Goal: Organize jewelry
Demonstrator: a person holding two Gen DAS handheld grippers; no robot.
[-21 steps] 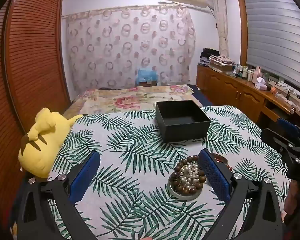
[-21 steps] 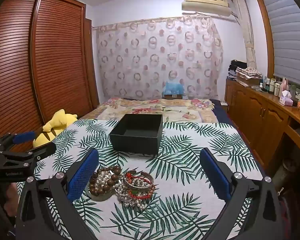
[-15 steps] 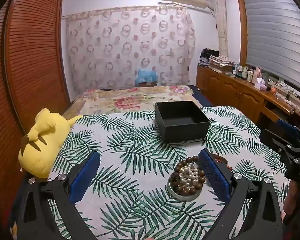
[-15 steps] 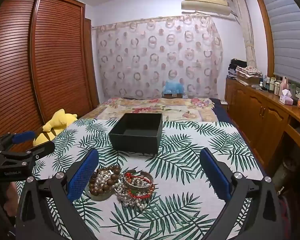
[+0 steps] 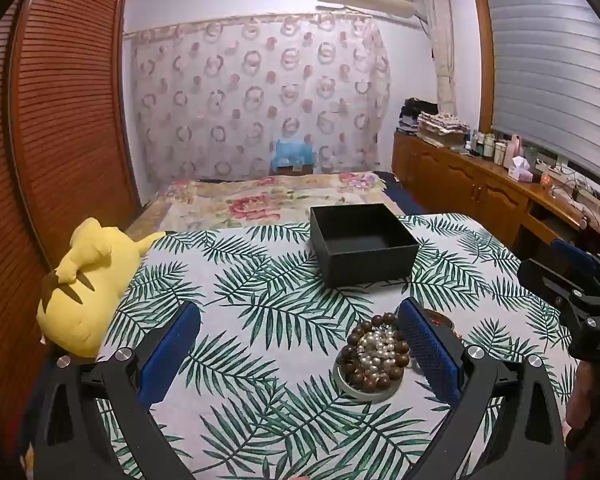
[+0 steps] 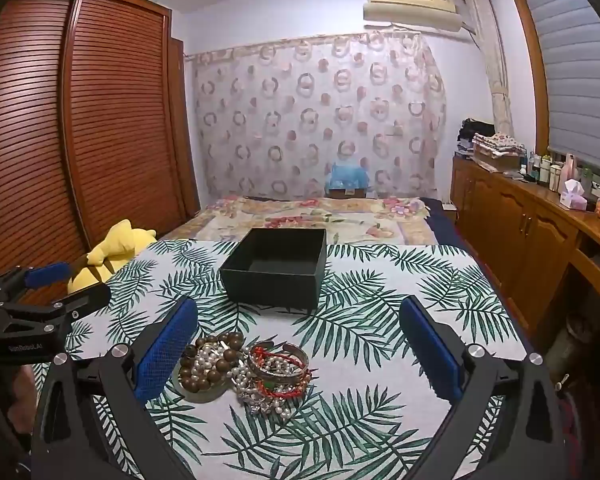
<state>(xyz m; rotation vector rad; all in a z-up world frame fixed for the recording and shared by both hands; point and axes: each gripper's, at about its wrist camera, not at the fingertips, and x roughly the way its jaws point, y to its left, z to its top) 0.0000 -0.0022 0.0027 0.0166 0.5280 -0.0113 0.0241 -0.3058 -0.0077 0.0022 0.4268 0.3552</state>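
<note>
An open, empty black box (image 5: 364, 240) (image 6: 276, 268) stands on the palm-leaf cloth. Nearer to me, a small round dish (image 5: 374, 392) holds brown wooden beads and pearls (image 6: 208, 364). Beside it lies a heap of bangles, red cord bracelets and a pearl strand (image 6: 278, 368). My left gripper (image 5: 298, 312) is open, and its right pad sits just right of the dish. My right gripper (image 6: 299, 308) is open too, with the jewelry low between its fingers, untouched. Each gripper shows at the edge of the other's view (image 5: 572, 280) (image 6: 48, 284).
A yellow plush toy (image 5: 88, 280) (image 6: 116, 248) lies at the table's left edge. A flowered bed (image 6: 320, 216) lies beyond the table. A slatted wooden wardrobe (image 6: 100, 140) is on the left, and a wooden sideboard (image 6: 540, 220) with bottles on the right.
</note>
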